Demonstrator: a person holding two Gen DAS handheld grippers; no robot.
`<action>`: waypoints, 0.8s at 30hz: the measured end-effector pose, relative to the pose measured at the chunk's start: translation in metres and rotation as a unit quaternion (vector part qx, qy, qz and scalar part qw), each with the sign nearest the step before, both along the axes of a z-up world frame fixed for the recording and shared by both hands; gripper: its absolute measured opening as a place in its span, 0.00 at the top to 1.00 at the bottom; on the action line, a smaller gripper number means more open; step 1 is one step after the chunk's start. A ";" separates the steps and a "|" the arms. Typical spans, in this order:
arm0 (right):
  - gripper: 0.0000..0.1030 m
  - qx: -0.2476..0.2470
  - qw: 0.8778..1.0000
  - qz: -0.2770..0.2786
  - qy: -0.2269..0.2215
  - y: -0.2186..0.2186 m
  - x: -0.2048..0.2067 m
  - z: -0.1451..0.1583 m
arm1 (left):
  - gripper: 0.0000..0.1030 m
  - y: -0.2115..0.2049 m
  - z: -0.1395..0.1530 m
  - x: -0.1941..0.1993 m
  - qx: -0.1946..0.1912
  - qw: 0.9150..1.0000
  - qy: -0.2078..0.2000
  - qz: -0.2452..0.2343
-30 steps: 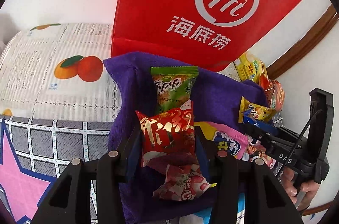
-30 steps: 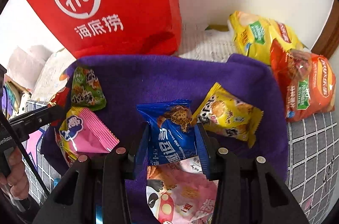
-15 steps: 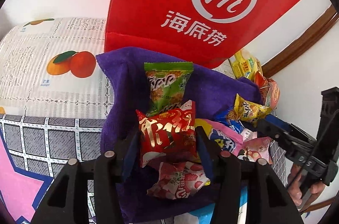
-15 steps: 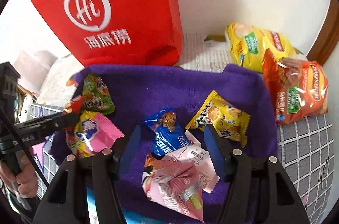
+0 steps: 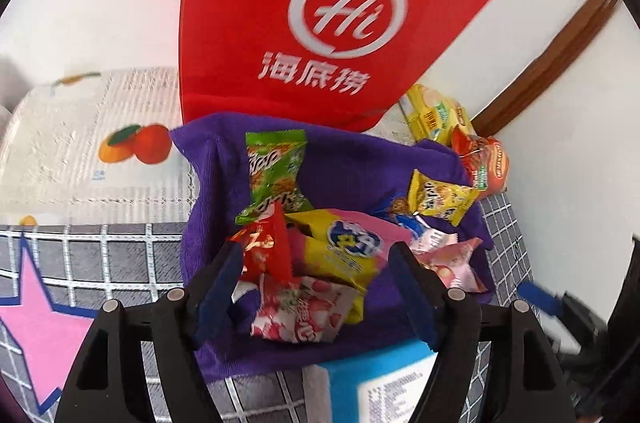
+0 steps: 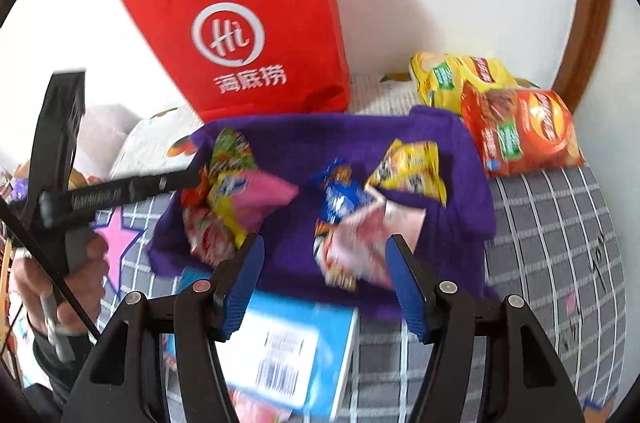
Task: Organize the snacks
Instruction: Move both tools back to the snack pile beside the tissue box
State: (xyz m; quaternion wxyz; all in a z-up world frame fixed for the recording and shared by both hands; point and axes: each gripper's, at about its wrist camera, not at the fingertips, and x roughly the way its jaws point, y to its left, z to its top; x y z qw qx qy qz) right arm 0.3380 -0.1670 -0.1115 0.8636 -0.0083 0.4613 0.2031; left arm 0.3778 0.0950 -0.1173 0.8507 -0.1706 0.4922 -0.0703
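Left gripper (image 5: pixel 316 275) jaws opening, red packet (image 5: pixel 266 243) loose between them on the purple cloth (image 5: pixel 352 167). Right gripper (image 6: pixel 324 275) spread, empty. Lift straight, don't drag the near pile.

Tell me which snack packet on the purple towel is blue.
The small blue packet mid-towel, between the pink-and-yellow packet and the yellow one.

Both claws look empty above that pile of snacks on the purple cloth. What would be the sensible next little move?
Probably lower the right gripper, whose jaws stand open and empty, onto the pink packet lying loose between them on the purple cloth.
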 end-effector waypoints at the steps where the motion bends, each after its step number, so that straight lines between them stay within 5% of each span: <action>1: 0.39 0.001 1.000 0.000 0.000 -0.001 -0.008 0.001 | 0.29 -0.001 0.005 -0.005 0.002 1.000 -0.005 0.000; 9: 0.39 0.010 1.000 -0.009 0.009 -0.005 -0.075 -0.012 | 0.29 0.004 0.023 -0.063 0.035 0.999 -0.017 -0.006; 24: 0.41 -0.011 0.997 -0.018 0.072 0.021 -0.133 -0.101 | 0.29 0.047 -0.022 -0.155 0.023 0.999 0.023 0.013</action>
